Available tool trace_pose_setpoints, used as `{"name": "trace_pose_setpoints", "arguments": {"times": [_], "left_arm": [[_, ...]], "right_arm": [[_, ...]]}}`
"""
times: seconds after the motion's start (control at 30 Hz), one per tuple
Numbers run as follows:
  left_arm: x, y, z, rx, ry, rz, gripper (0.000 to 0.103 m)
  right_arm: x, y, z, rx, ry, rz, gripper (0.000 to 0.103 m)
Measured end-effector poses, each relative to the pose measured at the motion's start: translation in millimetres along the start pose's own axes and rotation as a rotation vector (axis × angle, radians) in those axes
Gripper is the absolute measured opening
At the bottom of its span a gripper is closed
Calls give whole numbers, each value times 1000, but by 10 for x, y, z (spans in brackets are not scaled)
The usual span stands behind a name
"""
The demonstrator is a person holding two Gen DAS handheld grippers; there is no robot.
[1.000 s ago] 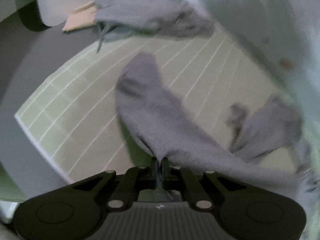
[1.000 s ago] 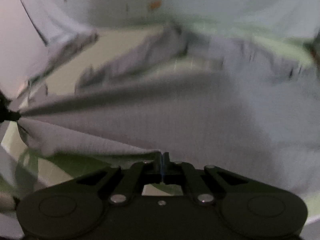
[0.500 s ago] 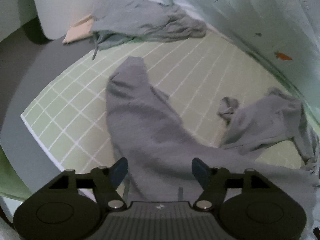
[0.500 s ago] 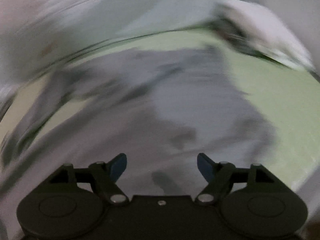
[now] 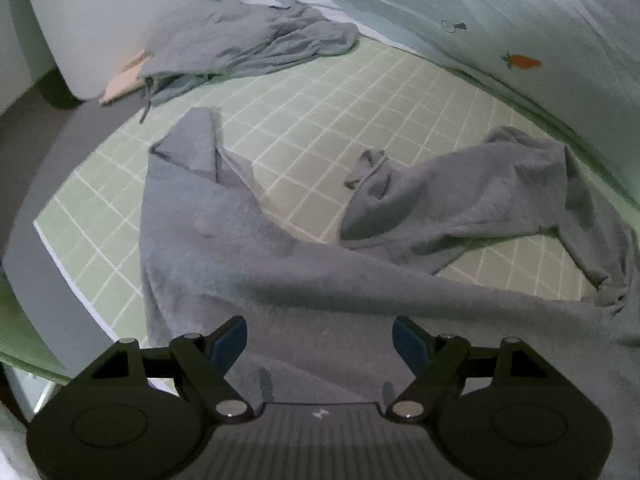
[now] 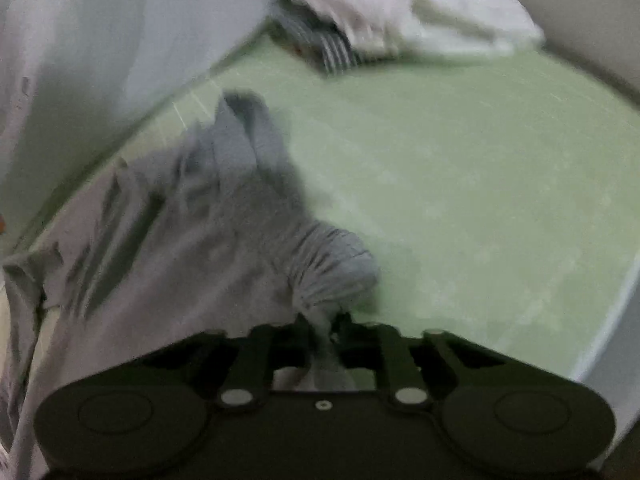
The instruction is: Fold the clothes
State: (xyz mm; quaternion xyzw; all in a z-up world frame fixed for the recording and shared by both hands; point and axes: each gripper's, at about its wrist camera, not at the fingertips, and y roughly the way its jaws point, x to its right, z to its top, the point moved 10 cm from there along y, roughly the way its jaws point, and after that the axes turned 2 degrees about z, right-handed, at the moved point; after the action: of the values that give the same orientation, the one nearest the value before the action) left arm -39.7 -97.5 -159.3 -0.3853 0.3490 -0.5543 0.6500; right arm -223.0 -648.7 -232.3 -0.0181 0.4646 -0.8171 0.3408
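A grey long-sleeved garment (image 5: 280,264) lies spread on a green checked sheet (image 5: 320,112), one sleeve (image 5: 188,152) reaching far left, the other part (image 5: 480,192) bunched at right. My left gripper (image 5: 320,340) is open just above the garment's near edge, holding nothing. In the right wrist view the same grey garment (image 6: 200,240) lies crumpled at left. My right gripper (image 6: 324,328) is shut on a ribbed cuff (image 6: 332,268) of it.
A second grey-blue garment (image 5: 240,44) lies crumpled at the far end of the bed. A pale quilt with a carrot print (image 5: 520,60) runs along the right. White and striped folded clothes (image 6: 380,20) lie at the far edge in the right wrist view.
Both grippers were shut on the garment a second ago, then opened and dropped it flat. The right gripper has since swung right and closed on the cuff. The left stays open.
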Motion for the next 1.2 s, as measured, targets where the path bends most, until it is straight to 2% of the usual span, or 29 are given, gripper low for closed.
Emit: {"name": "trace_pose_setpoints", "arguments": {"times": [0.07, 0.13, 0.2, 0.23, 0.27, 0.3, 0.33, 0.37, 0.47, 0.53, 0.67, 0.9, 1.07, 1.2], "left_arm": [[-89, -58, -13, 14, -9, 27, 81], [-177, -117, -27, 27, -19, 54, 81], [-285, -167, -43, 39, -30, 84, 82], [-395, -157, -57, 37, -44, 103, 82], [-511, -129, -71, 29, -64, 115, 82], [-626, -94, -83, 20, -86, 122, 82], [-739, -44, -90, 6, -113, 115, 82], [-841, 6, -87, -4, -132, 106, 82], [-1072, 145, -16, -13, -131, 72, 82], [-1226, 236, 32, -19, -131, 49, 82], [-1514, 411, 158, -29, -120, -2, 82], [-1810, 600, 380, -40, -42, -40, 82], [-2008, 726, 521, -47, 12, -59, 83], [-2127, 807, 552, -63, -9, -57, 83]], "right_arm": [[284, -57, 276, 69, 5, -95, 8], [587, -39, 490, 98, 11, -218, 9], [715, -24, 618, 101, -71, -351, 16], [684, -35, 665, 107, -125, -401, 29], [640, -58, 707, 118, -176, -443, 50], [552, -123, 724, 141, -213, -458, 60], [450, -185, 734, 165, -249, -468, 76], [298, -235, 709, 184, -279, -456, 82], [-300, -343, 426, 196, -346, -344, 85], [-776, -366, 138, 171, -382, -233, 85], [-1949, -360, -693, 89, -478, 0, 85], [-3752, -432, -1968, -8, -648, 301, 85], [-4749, -713, -2689, -24, -864, 520, 82], [-5218, -763, -3109, -100, -987, 661, 72]]}}
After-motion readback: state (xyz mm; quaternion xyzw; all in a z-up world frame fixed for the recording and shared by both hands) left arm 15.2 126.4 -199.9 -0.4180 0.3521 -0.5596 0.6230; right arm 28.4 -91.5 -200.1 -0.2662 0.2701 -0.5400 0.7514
